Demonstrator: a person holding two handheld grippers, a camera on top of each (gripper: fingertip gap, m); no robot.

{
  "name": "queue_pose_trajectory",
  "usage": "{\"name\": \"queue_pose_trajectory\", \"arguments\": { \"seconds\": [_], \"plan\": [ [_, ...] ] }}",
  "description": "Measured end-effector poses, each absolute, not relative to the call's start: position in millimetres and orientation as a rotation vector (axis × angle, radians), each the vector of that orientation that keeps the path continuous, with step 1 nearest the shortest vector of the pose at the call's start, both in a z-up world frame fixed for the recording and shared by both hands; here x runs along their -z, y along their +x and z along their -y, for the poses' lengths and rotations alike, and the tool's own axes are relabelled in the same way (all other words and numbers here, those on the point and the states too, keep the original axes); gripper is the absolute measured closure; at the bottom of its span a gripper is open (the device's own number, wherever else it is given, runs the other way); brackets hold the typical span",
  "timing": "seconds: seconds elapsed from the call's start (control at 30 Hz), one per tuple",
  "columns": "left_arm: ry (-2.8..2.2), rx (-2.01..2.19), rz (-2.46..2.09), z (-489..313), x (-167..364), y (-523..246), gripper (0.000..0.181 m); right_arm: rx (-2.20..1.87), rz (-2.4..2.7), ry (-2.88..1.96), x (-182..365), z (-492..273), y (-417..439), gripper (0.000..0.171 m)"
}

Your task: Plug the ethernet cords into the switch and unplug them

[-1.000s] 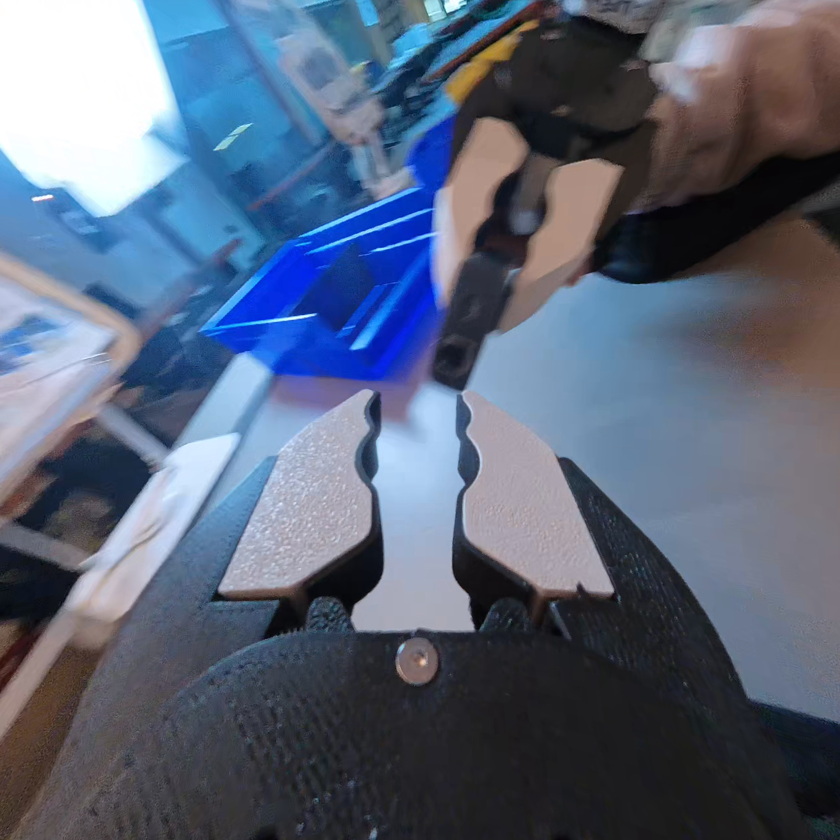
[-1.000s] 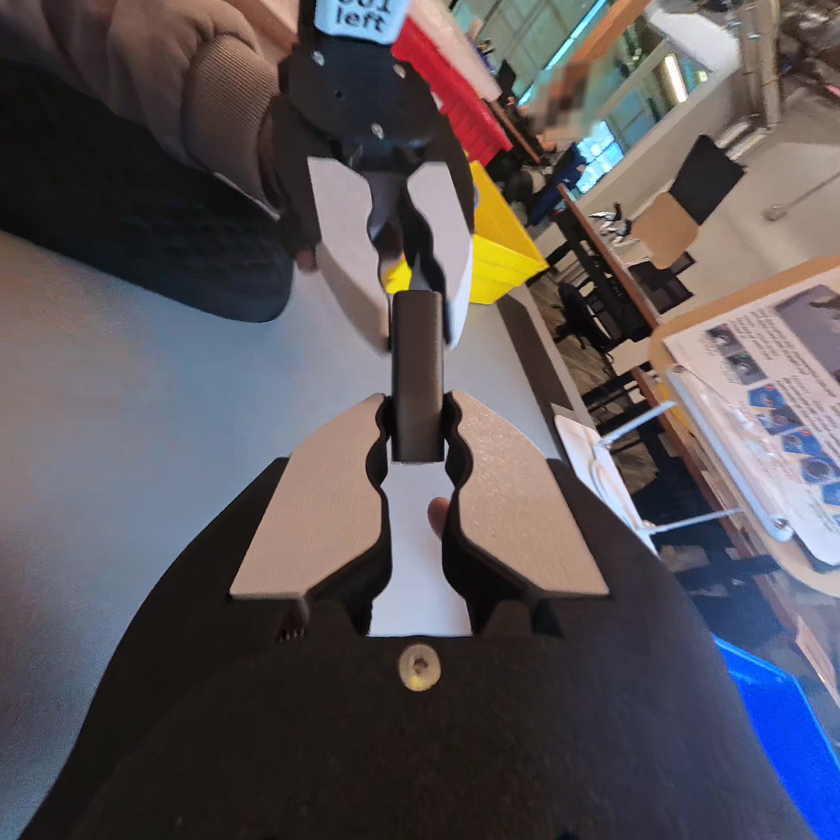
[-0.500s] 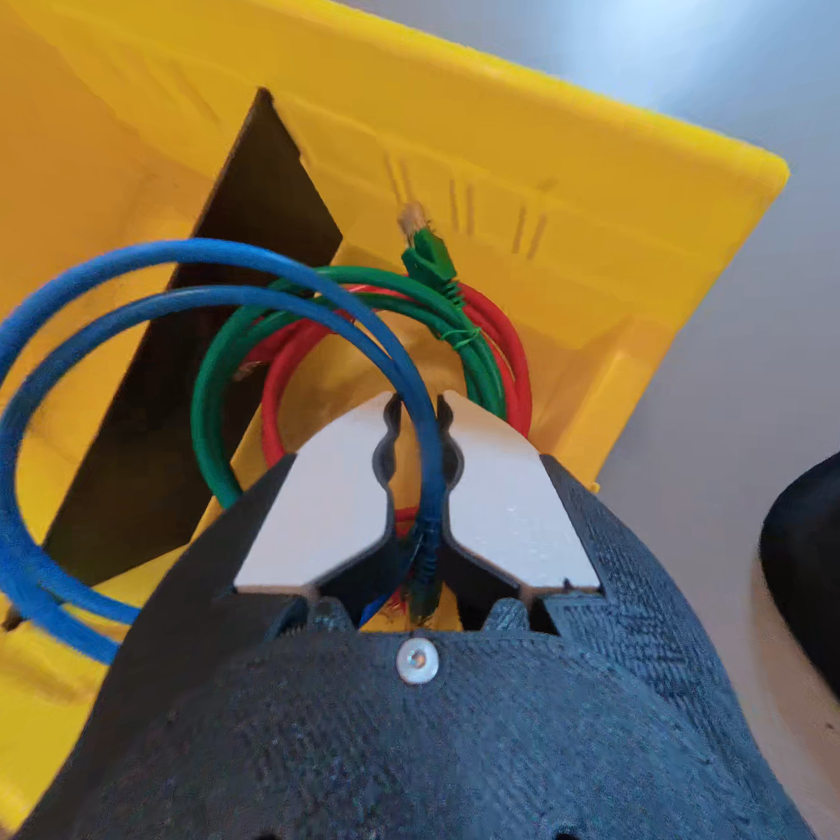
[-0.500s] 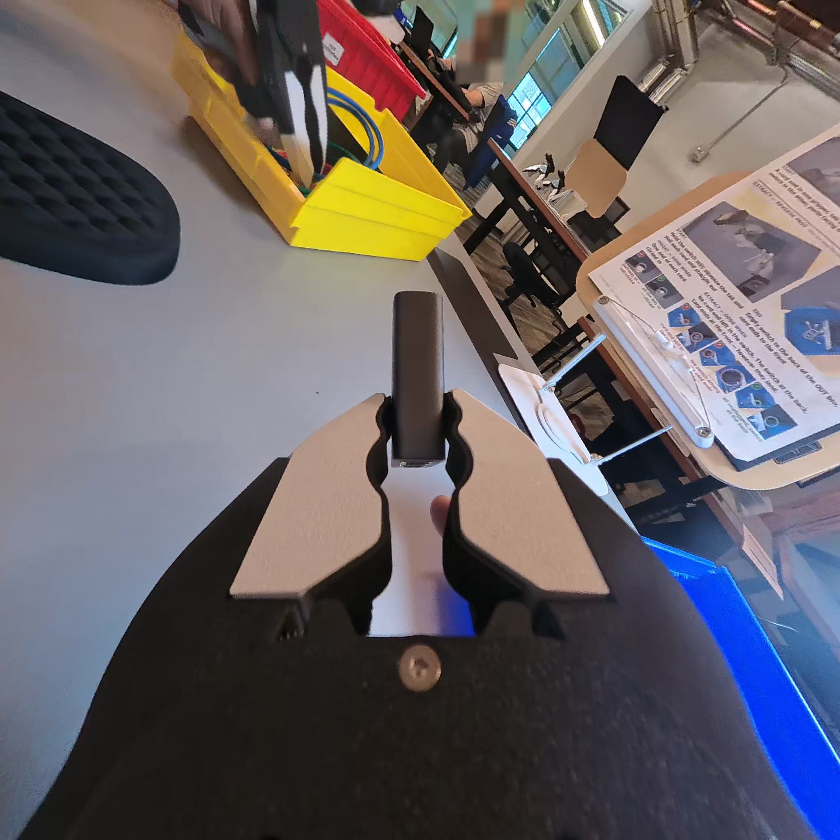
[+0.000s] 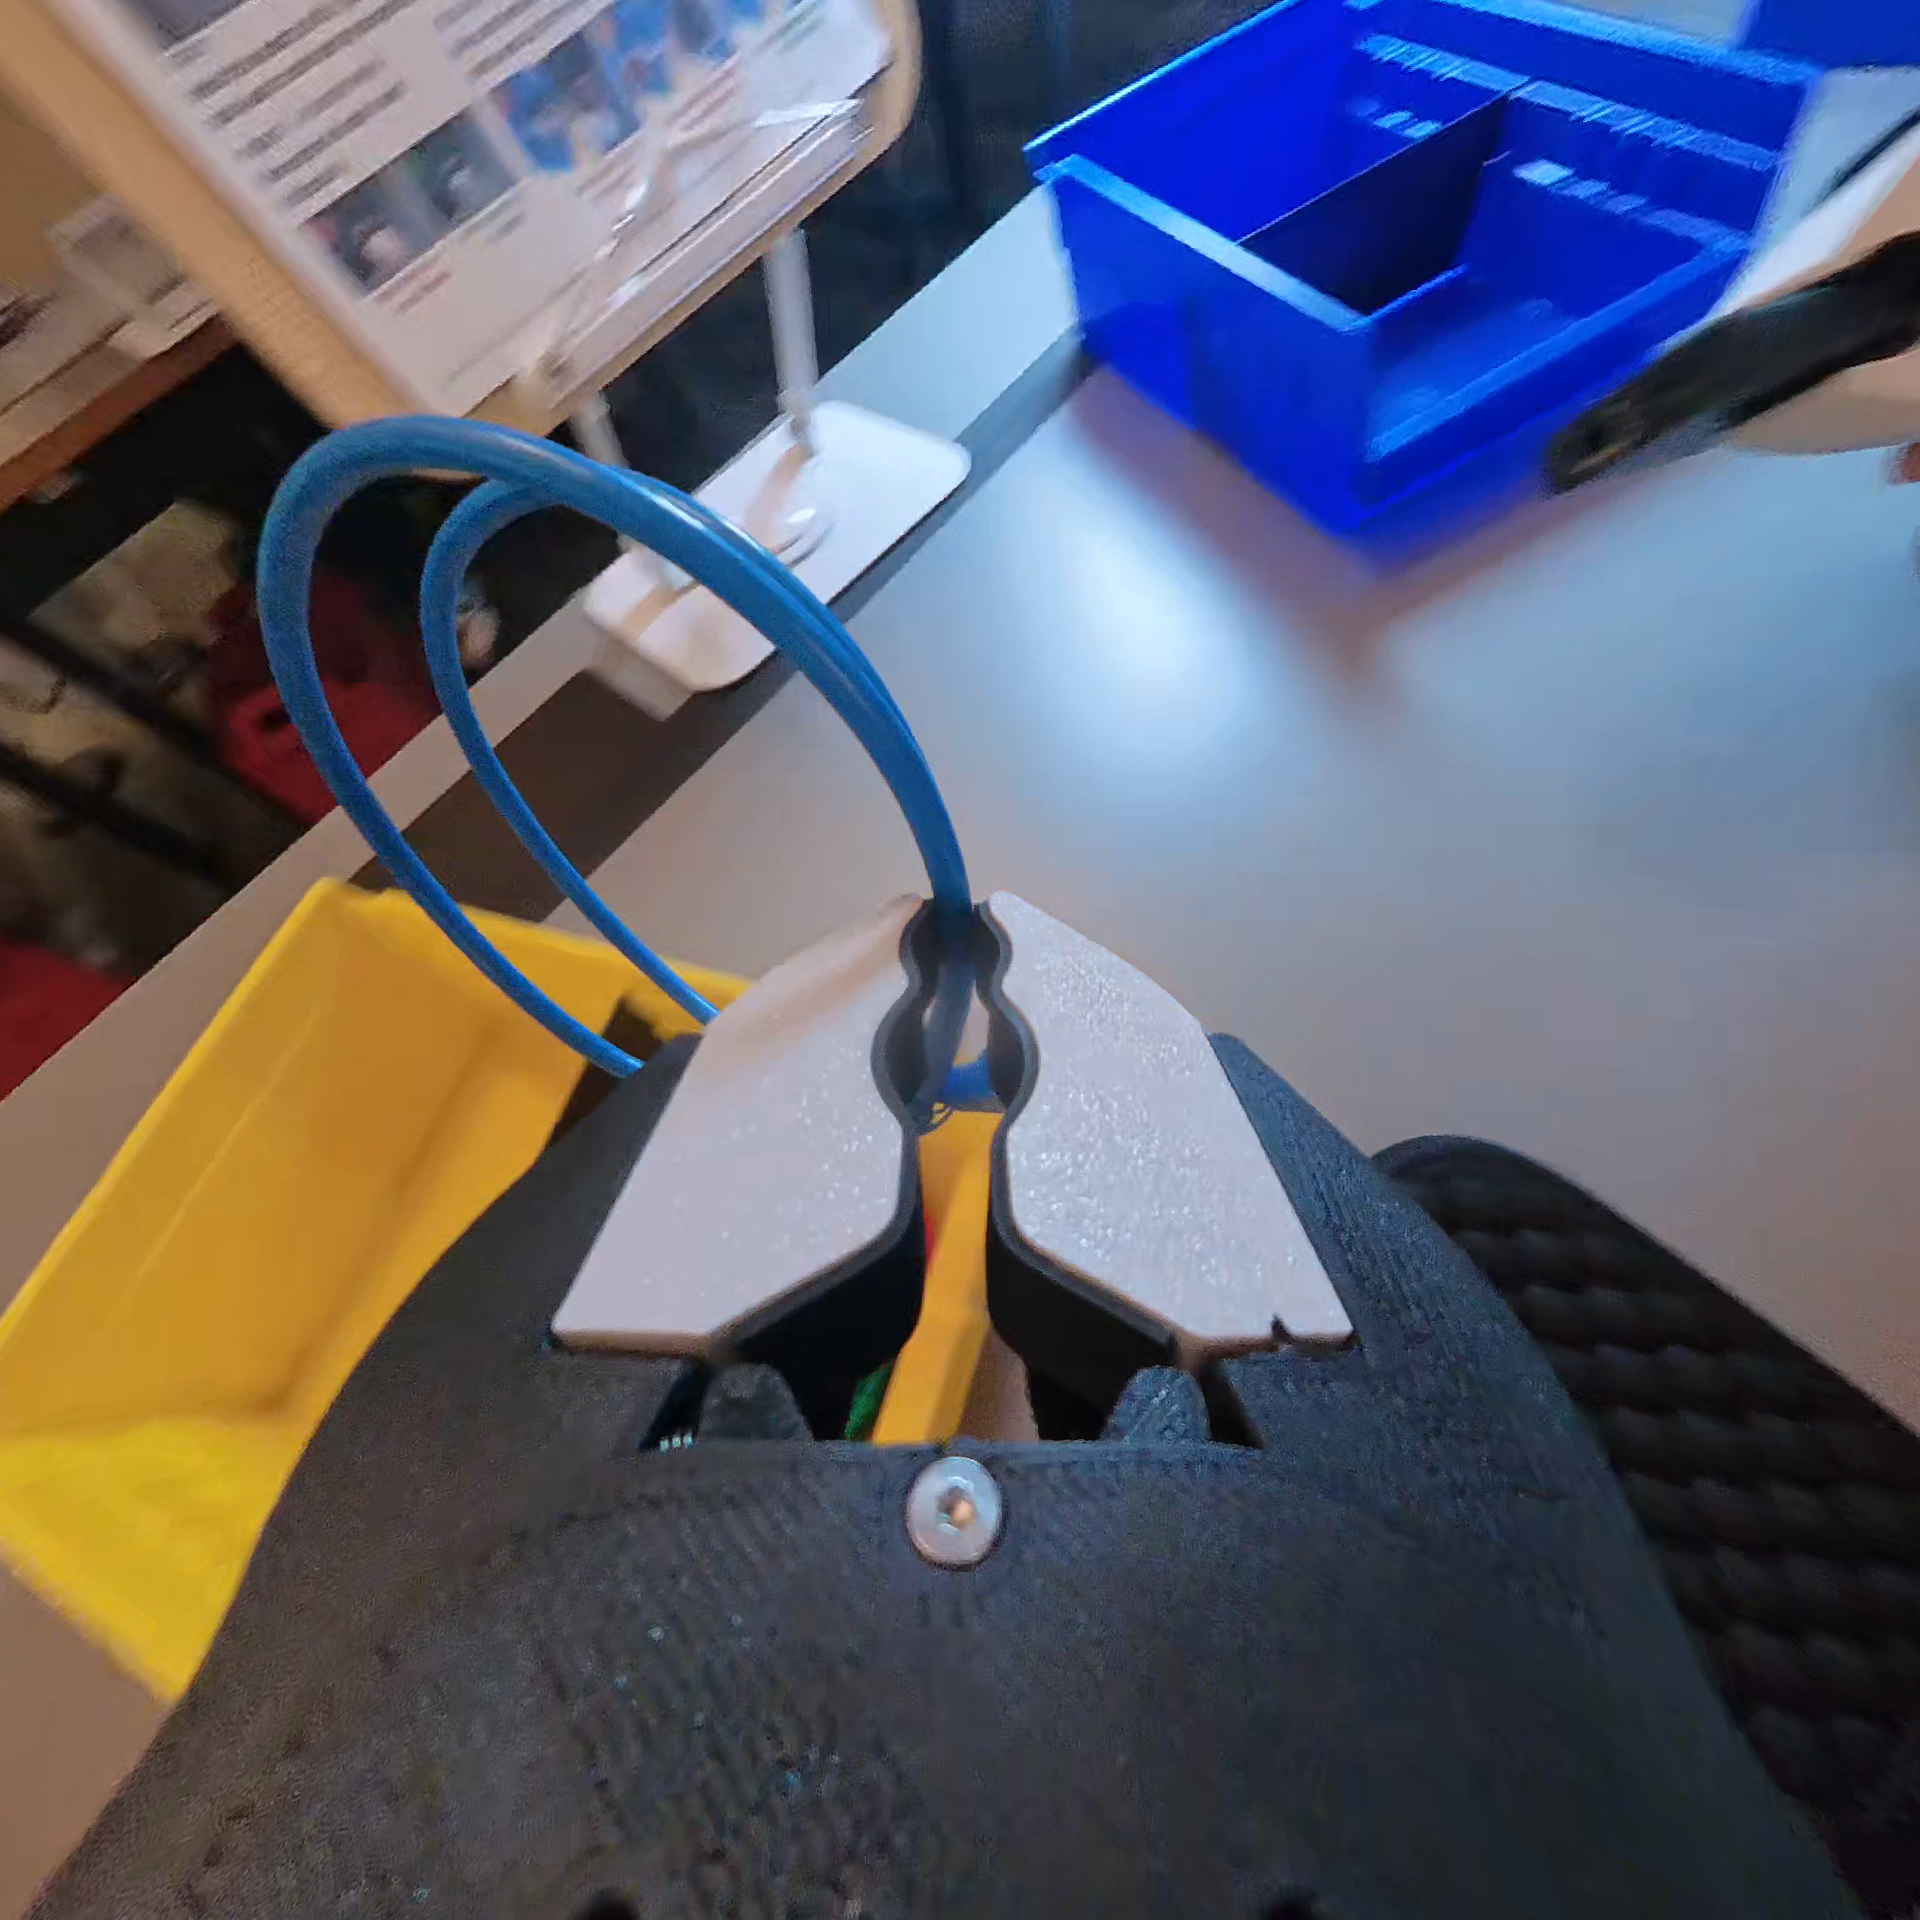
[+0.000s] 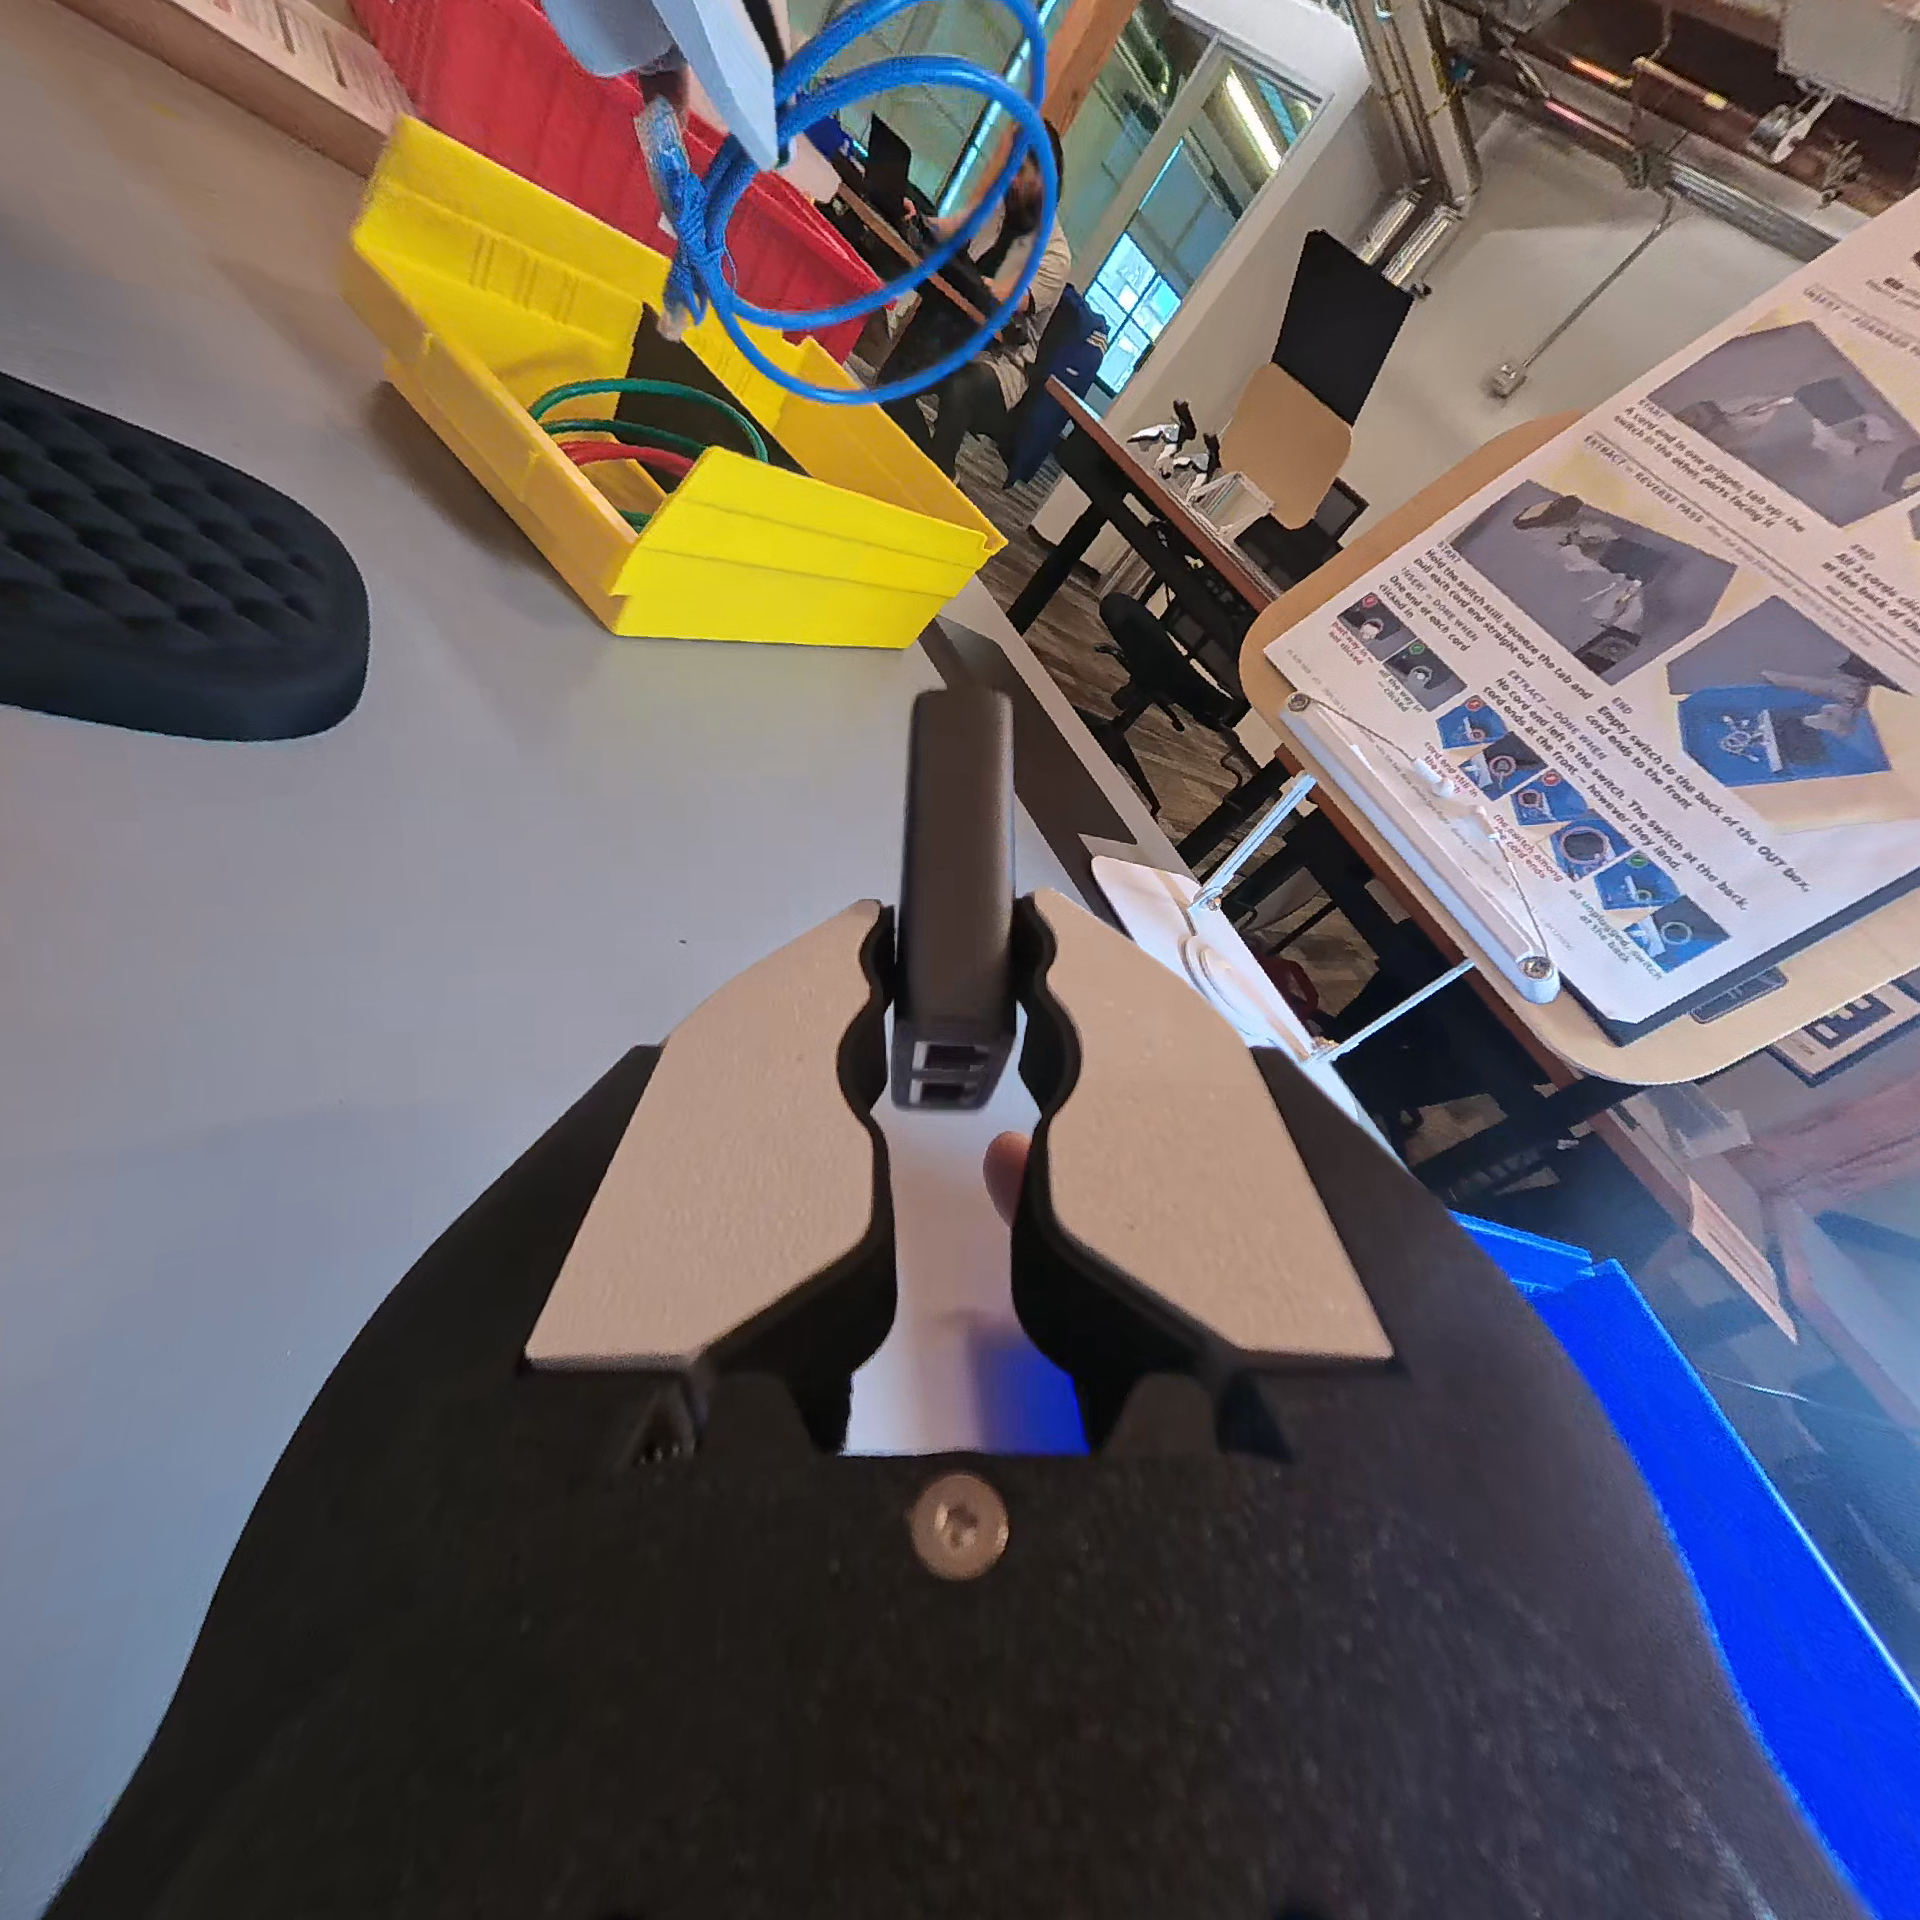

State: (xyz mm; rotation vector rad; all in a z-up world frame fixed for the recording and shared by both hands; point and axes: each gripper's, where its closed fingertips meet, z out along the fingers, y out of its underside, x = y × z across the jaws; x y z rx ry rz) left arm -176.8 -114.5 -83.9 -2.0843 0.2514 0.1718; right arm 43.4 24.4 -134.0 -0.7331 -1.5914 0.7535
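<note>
1. You are holding the left gripper [image 5: 951, 940] clamped on the blue ethernet cord [image 5: 582, 520] at frame centre, its coil springing toward the upper left above the yellow bin [image 5: 208, 1143].
2. You are keeping the right gripper [image 6: 954, 920] pinched on the dark switch [image 6: 956, 862] at mid-frame, above the grey surface [image 6: 416, 935], ports facing the camera.
3. The cord is looking light, springy and limp; in the right wrist view its plug [image 6: 677, 281] is dangling at upper left, so a grip nearer the plug would likely steady it.
4. The switch appears rigid, light and smooth-sided, likely to twist under pushing.
5. Green and red cords [image 6: 644, 436] are lying in the yellow bin.
</note>
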Motion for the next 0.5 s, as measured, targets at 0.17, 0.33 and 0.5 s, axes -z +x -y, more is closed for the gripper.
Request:
{"name": "queue_pose_trajectory", "arguments": {
  "seconds": [0.17, 0.33, 0.5],
  "plan": [
    [-1.93, 0.102, -0.438, 84, 74, -91, 0.175, -0.759, 1.573, -0.728, 129, -26, 46, 0.15],
    [-1.655, 0.558, -0.457, 53, 68, -27, 0.175, -0.776, 1.585, -0.719, 127, -29, 52, 0.15],
    [-1.693, 0.875, -0.276, 27, 134, -24, 0.175, -0.759, 1.638, -0.684, 131, -27, 59, 0.15]
  ]
}}
